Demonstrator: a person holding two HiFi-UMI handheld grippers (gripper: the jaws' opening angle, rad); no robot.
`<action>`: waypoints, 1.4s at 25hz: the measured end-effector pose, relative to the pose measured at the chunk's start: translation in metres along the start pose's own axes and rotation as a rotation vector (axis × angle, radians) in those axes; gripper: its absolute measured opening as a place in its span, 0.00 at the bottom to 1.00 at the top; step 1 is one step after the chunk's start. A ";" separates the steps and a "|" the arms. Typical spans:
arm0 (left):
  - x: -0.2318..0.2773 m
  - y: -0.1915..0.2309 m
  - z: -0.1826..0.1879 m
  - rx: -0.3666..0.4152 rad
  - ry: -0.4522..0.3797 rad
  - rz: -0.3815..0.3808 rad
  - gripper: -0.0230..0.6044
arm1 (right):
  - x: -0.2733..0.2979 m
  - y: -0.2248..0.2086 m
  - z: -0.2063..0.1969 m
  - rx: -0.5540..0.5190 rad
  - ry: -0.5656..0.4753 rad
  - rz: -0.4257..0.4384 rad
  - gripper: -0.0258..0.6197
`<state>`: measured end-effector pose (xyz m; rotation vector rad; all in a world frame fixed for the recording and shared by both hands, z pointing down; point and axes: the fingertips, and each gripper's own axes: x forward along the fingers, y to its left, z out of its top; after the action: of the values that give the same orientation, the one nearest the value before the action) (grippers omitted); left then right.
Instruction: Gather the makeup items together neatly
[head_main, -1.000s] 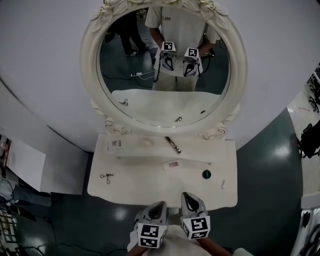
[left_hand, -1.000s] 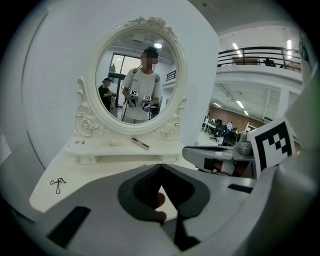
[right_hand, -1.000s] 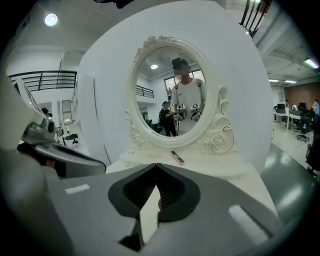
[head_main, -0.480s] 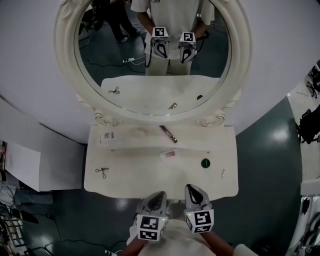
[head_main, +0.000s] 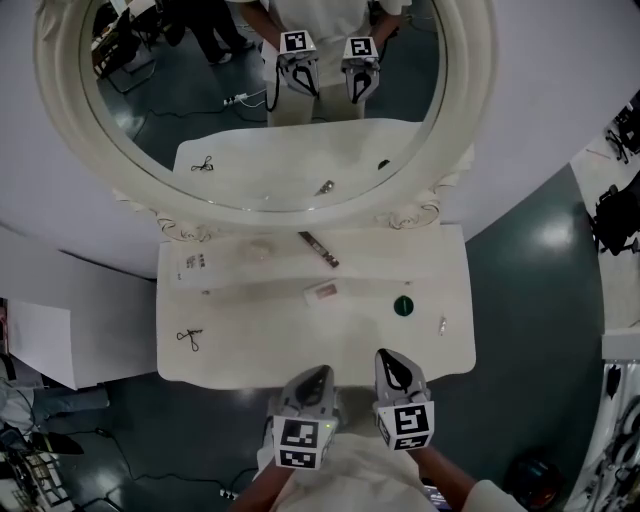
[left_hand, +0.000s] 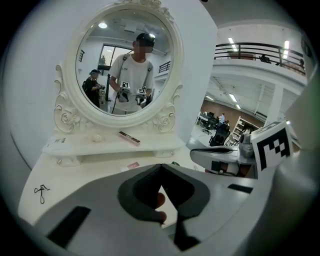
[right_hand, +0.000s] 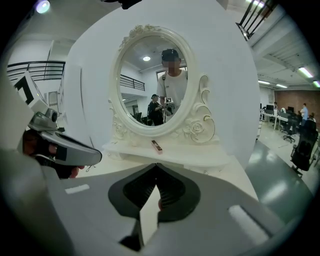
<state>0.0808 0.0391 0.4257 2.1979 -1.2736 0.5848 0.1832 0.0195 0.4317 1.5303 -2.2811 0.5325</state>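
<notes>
Hovering closed — left hand-held gripper (head_main: 318, 372), right hand-held gripper (head_main: 388, 356) — near vanity (head_main: 260, 345).

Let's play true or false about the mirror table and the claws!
1. Both claws are shut and empty. True: the left claw and the right claw hold nothing.
2. The green disc sits on the shelf. False: it lies on the table, below the shelf.
3. The curler lies at the table's left end. True.
4. The right claw holds the dark stick. False: the stick lies on the shelf.
5. The mirror is square. False: it is oval.
</notes>
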 end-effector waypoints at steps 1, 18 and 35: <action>0.004 -0.002 0.000 0.005 0.001 -0.003 0.05 | 0.001 -0.005 -0.002 0.003 0.004 -0.006 0.04; 0.062 -0.029 -0.009 0.052 0.059 -0.047 0.05 | 0.020 -0.081 -0.050 0.070 0.078 -0.126 0.05; 0.111 -0.038 -0.022 0.087 0.113 -0.056 0.05 | 0.054 -0.129 -0.074 0.114 0.089 -0.177 0.16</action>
<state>0.1631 -0.0036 0.5001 2.2289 -1.1448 0.7440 0.2894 -0.0331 0.5374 1.7062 -2.0563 0.6765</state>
